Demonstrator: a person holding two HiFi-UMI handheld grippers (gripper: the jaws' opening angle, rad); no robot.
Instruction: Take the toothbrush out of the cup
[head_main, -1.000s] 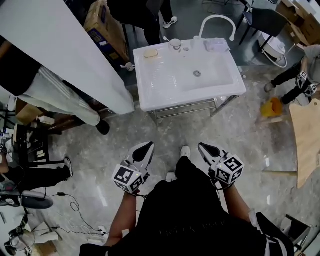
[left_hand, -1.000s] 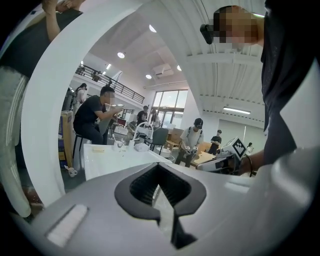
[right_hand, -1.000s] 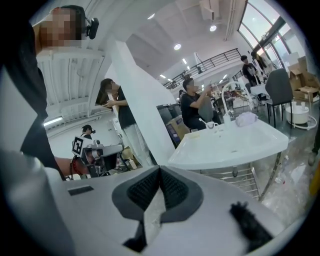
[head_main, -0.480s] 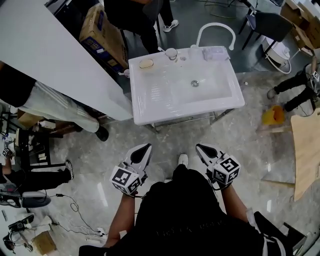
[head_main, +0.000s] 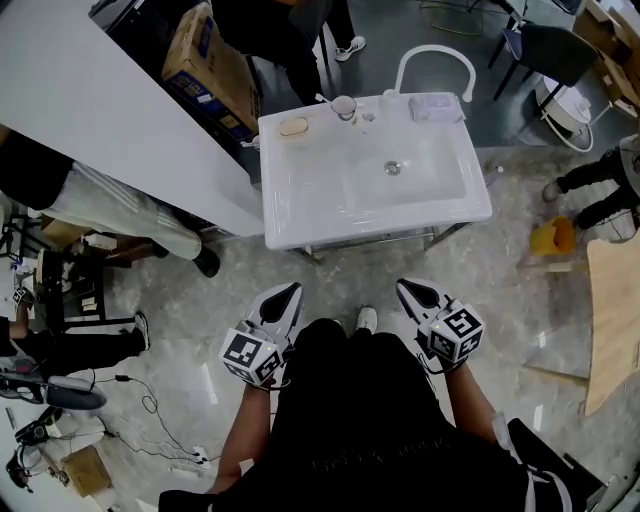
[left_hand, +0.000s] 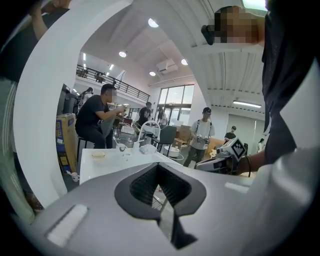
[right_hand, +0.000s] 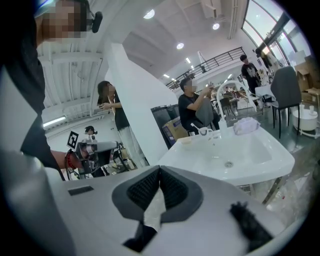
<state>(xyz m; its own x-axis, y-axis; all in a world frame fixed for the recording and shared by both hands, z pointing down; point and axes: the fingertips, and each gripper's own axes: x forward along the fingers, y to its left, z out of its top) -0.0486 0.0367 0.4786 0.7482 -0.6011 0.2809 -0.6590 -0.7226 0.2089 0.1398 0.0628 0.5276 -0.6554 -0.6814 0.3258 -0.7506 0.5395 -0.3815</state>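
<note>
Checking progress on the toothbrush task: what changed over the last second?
The person has stepped nearer the sink; nothing was grasped or let go. The left gripper and right gripper stay shut and empty, and the toothbrush is still in the cup.

**White washstand on the marbled floor**

From my feed, a white washstand stands on thin metal legs on the grey marbled floor. Along its back ledge, left to right, I see a tan oval soap-like piece, a cup, a small clear bottle beside the arched tap, and a crumpled clear packet. The drain sits mid-bowl.
</note>
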